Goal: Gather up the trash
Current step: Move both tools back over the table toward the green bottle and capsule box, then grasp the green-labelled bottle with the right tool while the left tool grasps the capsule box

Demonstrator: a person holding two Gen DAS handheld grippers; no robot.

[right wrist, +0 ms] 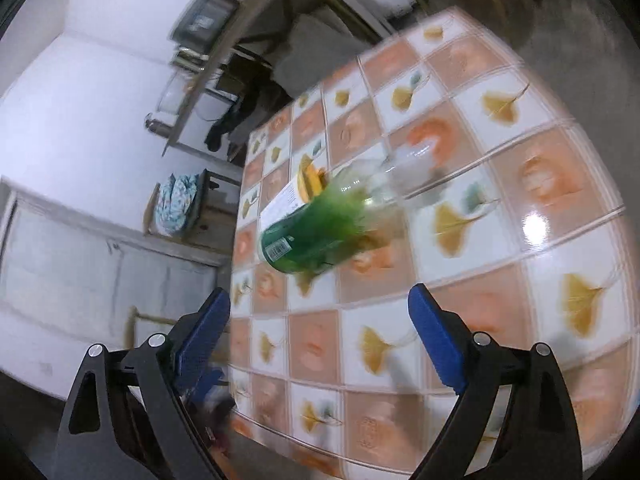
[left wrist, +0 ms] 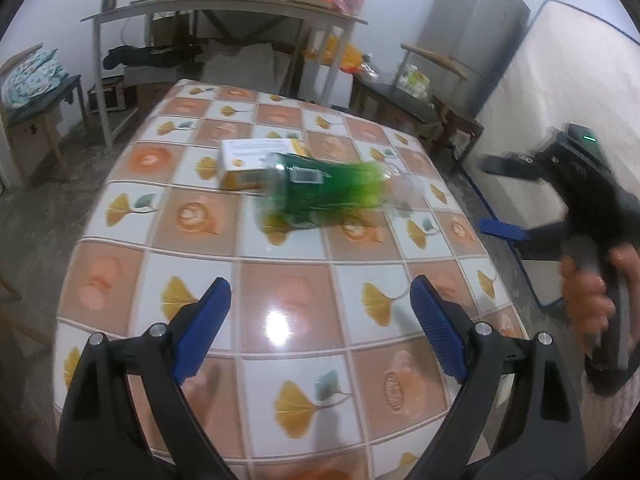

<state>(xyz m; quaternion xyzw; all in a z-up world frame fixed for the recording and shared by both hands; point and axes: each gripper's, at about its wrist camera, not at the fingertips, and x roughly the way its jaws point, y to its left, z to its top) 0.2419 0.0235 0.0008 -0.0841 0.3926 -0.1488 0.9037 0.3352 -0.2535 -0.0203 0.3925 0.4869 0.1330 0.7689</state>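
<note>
A green plastic bottle (left wrist: 328, 190) lies on its side on the tiled table (left wrist: 280, 296), blurred, with its clear neck to the right. A white and orange carton (left wrist: 256, 160) lies just behind it, touching or nearly so. My left gripper (left wrist: 320, 316) is open and empty, a short way in front of the bottle. My right gripper (left wrist: 500, 196) shows at the table's right edge, open and empty, held by a hand. In the right wrist view the bottle (right wrist: 316, 232) and carton (right wrist: 292, 196) lie ahead of the open right gripper (right wrist: 320, 324).
A metal shelf table (left wrist: 224, 12) with pots and bags stands at the back. A chair with a cushion (left wrist: 36, 80) is at the left, a dark side table (left wrist: 396, 96) and a grey fridge (left wrist: 472, 20) at the right. A mattress (left wrist: 560, 92) leans on the right wall.
</note>
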